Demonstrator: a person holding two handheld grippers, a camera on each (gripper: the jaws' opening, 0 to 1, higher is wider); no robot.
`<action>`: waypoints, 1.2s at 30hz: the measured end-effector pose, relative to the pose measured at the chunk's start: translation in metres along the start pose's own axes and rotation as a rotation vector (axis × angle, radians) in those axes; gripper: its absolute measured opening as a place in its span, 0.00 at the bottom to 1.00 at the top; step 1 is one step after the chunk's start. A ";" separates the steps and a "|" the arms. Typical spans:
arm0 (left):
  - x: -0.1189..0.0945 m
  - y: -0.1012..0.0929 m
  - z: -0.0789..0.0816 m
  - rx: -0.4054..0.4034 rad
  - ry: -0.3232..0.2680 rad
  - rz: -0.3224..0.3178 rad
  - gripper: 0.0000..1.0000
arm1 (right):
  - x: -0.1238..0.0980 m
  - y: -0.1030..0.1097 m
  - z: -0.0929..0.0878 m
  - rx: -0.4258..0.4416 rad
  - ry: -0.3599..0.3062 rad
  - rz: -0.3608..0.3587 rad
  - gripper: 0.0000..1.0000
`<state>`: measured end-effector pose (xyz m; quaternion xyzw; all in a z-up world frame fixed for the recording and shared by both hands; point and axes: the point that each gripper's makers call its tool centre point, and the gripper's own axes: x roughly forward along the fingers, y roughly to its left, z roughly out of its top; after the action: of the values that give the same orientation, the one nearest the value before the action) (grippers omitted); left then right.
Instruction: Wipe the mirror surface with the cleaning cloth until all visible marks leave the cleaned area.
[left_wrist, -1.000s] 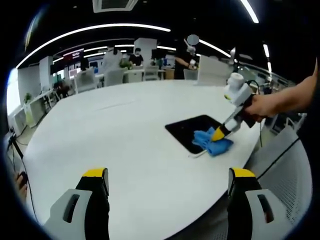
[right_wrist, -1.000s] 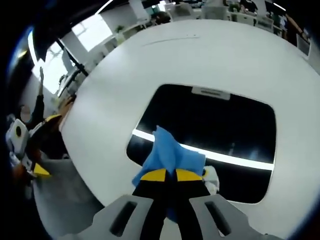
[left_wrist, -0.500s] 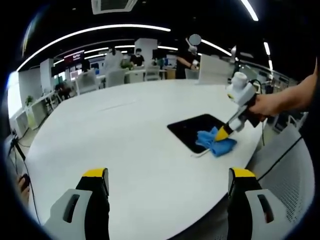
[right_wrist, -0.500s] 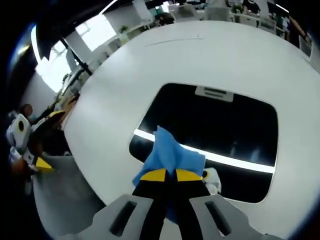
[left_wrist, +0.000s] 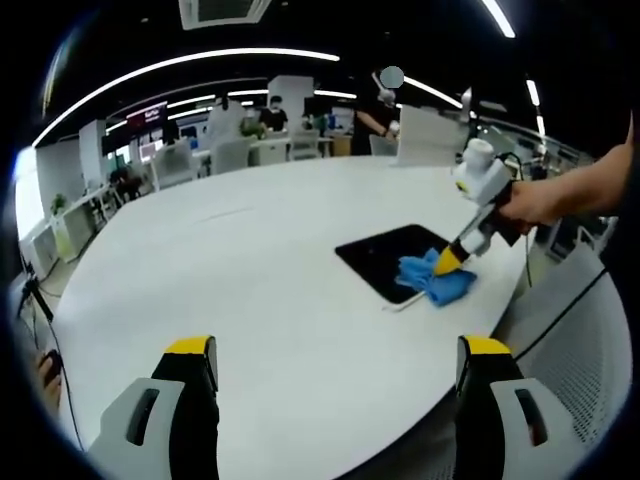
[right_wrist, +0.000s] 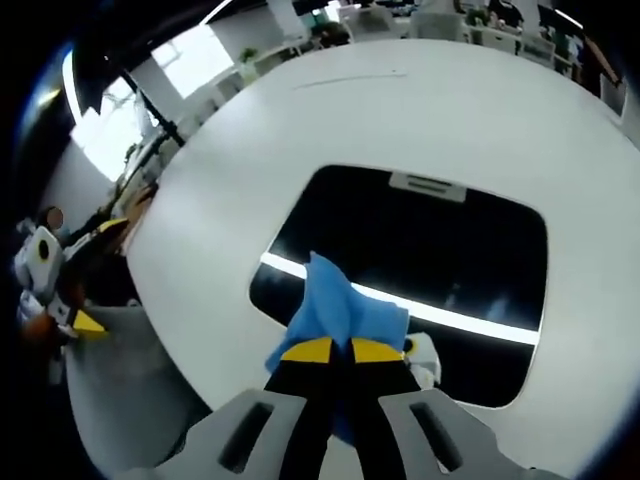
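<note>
A dark rectangular mirror (right_wrist: 420, 260) lies flat on the white round table (right_wrist: 300, 130), reflecting a bright ceiling light strip. My right gripper (right_wrist: 335, 350) is shut on a blue cleaning cloth (right_wrist: 340, 310), which rests on the mirror's near edge. From the left gripper view the same mirror (left_wrist: 385, 255) and cloth (left_wrist: 430, 280) lie at the table's right side, with the right gripper (left_wrist: 447, 263) held by a person's hand pressing down on the cloth. My left gripper (left_wrist: 335, 360) stands open above the table's near part, far from the mirror, with nothing between its jaws.
A white tab or cord (left_wrist: 400, 305) pokes out beside the cloth. The table edge (left_wrist: 500, 310) runs close behind the mirror, with a mesh chair (left_wrist: 580, 350) past it. Desks, chairs and people (left_wrist: 270, 125) stand far off in the office. The left gripper (right_wrist: 50, 290) shows beyond the table edge.
The right gripper and cloth have shifted slightly along the mirror's near edge; both views moved a little with the hands. The left gripper stays open and still.
</note>
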<state>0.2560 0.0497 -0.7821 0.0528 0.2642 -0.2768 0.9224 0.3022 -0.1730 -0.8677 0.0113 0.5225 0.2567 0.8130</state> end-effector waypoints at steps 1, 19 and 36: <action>0.000 -0.001 0.000 -0.002 0.002 -0.002 0.99 | -0.001 -0.002 -0.001 0.000 0.001 -0.001 0.00; -0.001 -0.003 0.003 -0.012 -0.012 -0.011 1.00 | -0.012 -0.024 -0.007 0.018 0.002 -0.023 0.00; -0.001 -0.002 0.006 -0.018 -0.026 -0.007 0.99 | -0.019 -0.040 -0.011 0.043 0.007 -0.035 0.00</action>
<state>0.2571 0.0474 -0.7766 0.0401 0.2550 -0.2785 0.9251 0.3033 -0.2188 -0.8683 0.0186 0.5307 0.2310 0.8152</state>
